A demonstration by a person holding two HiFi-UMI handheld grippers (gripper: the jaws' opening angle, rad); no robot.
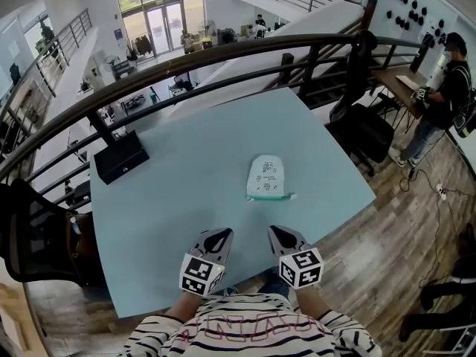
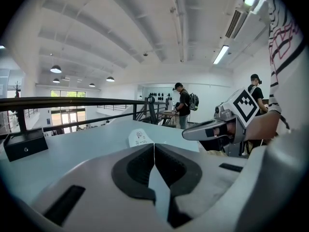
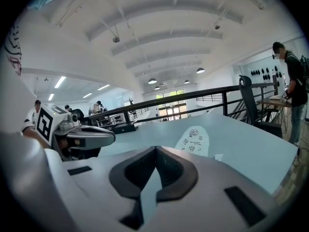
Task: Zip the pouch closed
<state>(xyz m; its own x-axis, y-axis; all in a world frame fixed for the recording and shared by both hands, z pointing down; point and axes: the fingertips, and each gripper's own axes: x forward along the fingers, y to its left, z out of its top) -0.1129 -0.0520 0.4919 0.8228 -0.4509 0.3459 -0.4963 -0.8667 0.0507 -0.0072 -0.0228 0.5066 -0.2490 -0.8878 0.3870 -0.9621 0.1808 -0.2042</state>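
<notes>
My left gripper (image 2: 153,145) has its fingers pressed together tip to tip, with nothing caught between them. The right gripper (image 3: 155,148) is the same: its fingers meet and are empty. Both hover side by side over the near edge of the pale blue tabletop (image 1: 186,192), each pointing slightly downward.

The pouch (image 1: 266,177) lies flat on the tabletop, ahead of both sets of fingertips and well apart from them. Neither gripper touches it. It is white with small printed figures, and a teal strip runs along the end nearest the fingers. From here I cannot tell whether its zip is open or closed. A black box (image 1: 120,157) sits far out beyond the left fingers, near the railing.
</notes>
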